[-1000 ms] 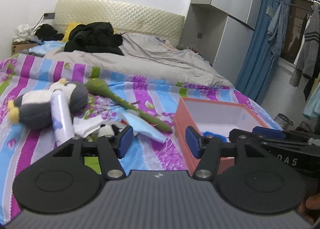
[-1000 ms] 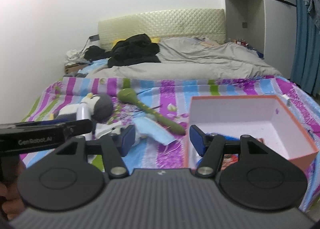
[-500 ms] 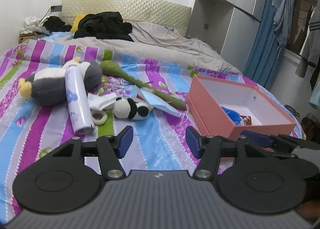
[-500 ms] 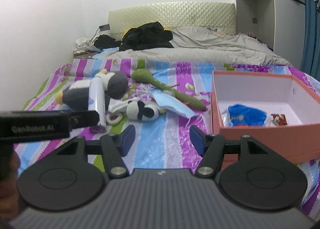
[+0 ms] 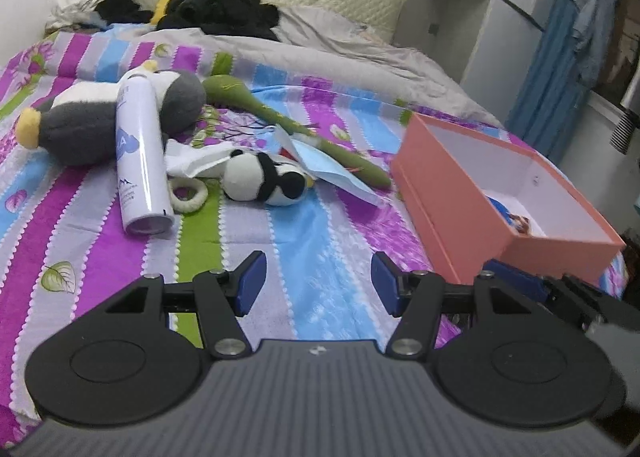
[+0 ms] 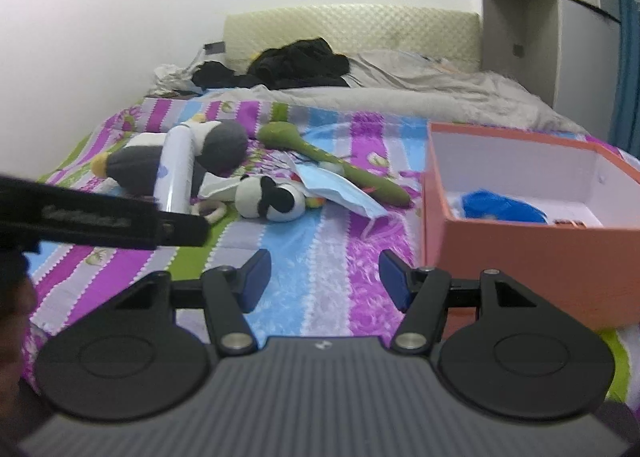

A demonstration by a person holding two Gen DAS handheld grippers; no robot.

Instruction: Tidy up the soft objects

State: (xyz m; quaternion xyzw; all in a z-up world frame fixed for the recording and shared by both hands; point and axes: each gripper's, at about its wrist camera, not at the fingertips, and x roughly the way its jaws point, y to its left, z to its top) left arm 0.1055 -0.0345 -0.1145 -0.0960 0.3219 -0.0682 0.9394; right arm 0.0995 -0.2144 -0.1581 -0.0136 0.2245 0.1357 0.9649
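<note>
A small panda plush (image 5: 264, 183) (image 6: 270, 199) lies on the striped bedspread, next to a blue face mask (image 5: 332, 165) (image 6: 340, 189), a green plush stick (image 5: 288, 125) (image 6: 332, 161) and a grey penguin plush (image 5: 100, 121) (image 6: 180, 157). An orange box (image 5: 460, 213) (image 6: 532, 257) sits to the right, holding a blue item (image 6: 500, 207). My left gripper (image 5: 318, 285) is open and empty, above the bedspread short of the panda. My right gripper (image 6: 324, 277) is open and empty, left of the box's near corner.
A white spray can (image 5: 140, 153) (image 6: 176, 169) leans across the penguin. A white ring (image 5: 188, 195) and white cloth (image 5: 196, 161) lie by the panda. A grey duvet (image 5: 320, 53) and black clothes (image 5: 224, 13) cover the far bed. The left gripper's body (image 6: 100, 217) crosses the right wrist view.
Both grippers have risen and tilted down toward the bedspread, closer to the toys. The panda and the box's contents have come into view. The jaws stayed open.
</note>
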